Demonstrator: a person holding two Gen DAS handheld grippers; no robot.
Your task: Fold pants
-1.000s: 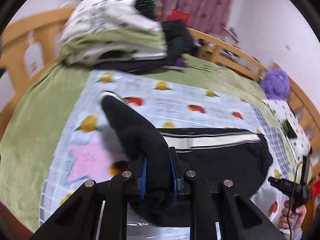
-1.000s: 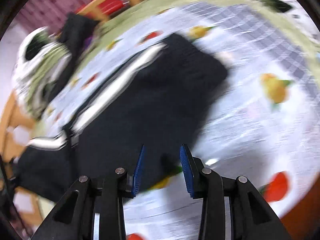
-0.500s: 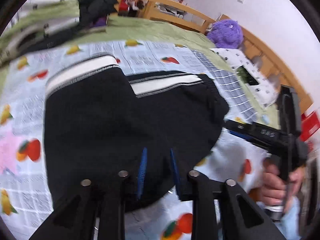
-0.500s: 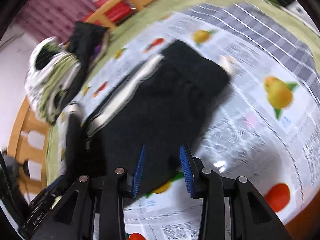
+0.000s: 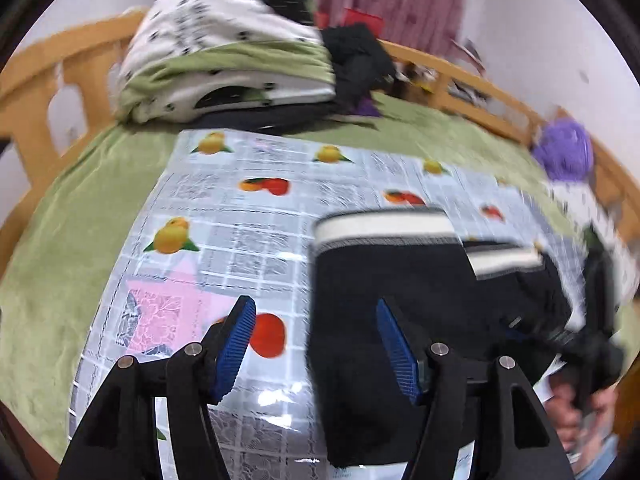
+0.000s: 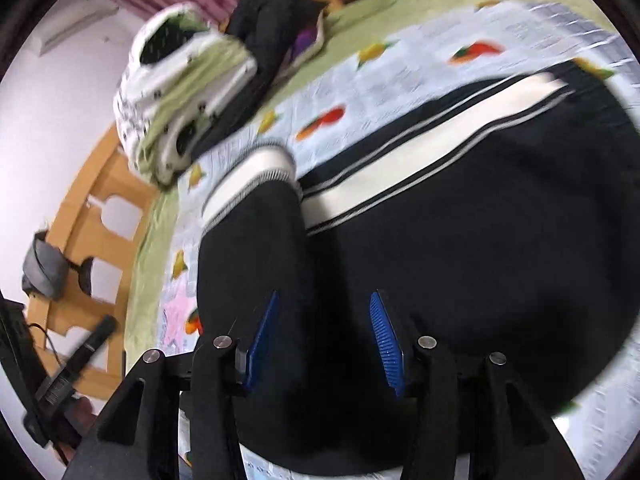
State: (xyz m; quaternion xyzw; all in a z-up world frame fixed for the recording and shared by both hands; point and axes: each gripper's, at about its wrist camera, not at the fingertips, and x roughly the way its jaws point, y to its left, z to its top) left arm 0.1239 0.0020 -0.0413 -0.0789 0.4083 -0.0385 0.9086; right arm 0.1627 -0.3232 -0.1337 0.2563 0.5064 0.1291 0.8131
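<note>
1. Pants, black knit ones with a white side stripe and a white-banded cuff, are lying folded on the glossy fruit-printed plastic sheet, ahead of and to the right of the left claw.
2. The left claw is standing released, its blue ribbed pads spread wide and gripping nothing; its right finger is hovering over the black cloth and its left finger over the sheet's red fruit print.
3. The right claw is likewise standing released, its pads apart with black cloth showing under and between them; whether the pads are touching the cloth I cannot tell.
4. In the right wrist view the pants are filling the area ahead of that claw, the white stripe running diagonally up to the right and the banded cuff lying ahead to the left.
5. Far ahead of the left claw, a folded white-and-green spotted quilt is sitting on the green bedspread, inside the wooden bed rail.
6. The sheet is carrying blocks of small newsprint-like text, too blurred to read; no brand or label is showing legibly on the pants.
7. A purple plush toy is sitting far ahead to the right.
</note>
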